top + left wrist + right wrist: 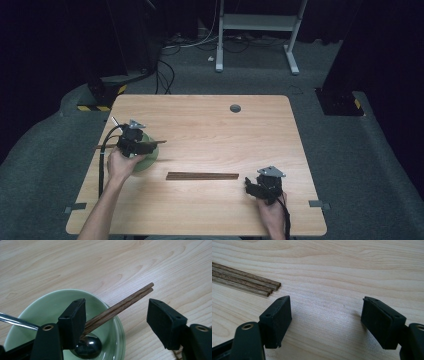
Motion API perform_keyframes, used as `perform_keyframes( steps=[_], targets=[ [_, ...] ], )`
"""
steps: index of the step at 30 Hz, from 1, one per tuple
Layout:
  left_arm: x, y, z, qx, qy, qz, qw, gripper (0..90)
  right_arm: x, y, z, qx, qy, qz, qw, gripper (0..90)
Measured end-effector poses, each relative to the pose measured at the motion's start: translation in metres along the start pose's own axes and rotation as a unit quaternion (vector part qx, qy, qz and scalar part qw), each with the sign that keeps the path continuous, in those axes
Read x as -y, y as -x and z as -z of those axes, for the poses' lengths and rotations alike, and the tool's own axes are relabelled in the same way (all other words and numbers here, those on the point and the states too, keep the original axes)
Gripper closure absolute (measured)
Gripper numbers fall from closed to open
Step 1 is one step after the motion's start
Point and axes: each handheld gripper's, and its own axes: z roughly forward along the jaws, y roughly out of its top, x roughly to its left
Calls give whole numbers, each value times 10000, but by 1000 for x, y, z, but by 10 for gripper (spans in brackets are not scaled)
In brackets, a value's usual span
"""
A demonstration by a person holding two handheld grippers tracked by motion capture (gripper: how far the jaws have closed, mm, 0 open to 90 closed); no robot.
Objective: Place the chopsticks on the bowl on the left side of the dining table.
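A pale green bowl (148, 161) (50, 307) stands at the left of the wooden table. Inside it lies a metal spoon (87, 346), its handle sticking out over the rim. A pair of brown chopsticks (125, 302) (159, 143) rests across the bowl's rim. My left gripper (145, 146) (115, 302) hovers over the bowl, open wide, with the chopsticks passing beside its left pad. More chopsticks (202, 175) (244, 281) lie flat at the table's middle. My right gripper (249, 184) (326, 299) is open just above the table, a little right of their ends, with nothing between its fingers.
The table (210, 125) has a round cable hole (235, 108) near its far edge. Beyond it are grey carpet, cables and the feet of a white stand (257, 22).
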Motion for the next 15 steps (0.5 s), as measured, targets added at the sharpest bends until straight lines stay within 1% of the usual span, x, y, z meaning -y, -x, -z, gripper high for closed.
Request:
perform_keyframes(
  steps=[1, 3, 7, 11, 15],
  targets=[
    [1, 0, 3, 14, 64, 44, 10000, 318, 0, 0, 0, 0, -1, 1, 10000, 237],
    [2, -1, 6, 20, 129, 55, 9999, 319, 0, 0, 0, 0, -1, 0, 10000, 238],
    [6, -2, 15, 40, 340, 163, 9993, 319, 0, 0, 0, 0, -1, 2, 10000, 238],
    [11, -1, 20, 20, 423, 183, 9989, 318, 0, 0, 0, 0, -1, 1, 10000, 238],
    [16, -3, 21, 28, 484, 273, 9985, 319, 0, 0, 0, 0, 0, 1, 10000, 238]
  ],
)
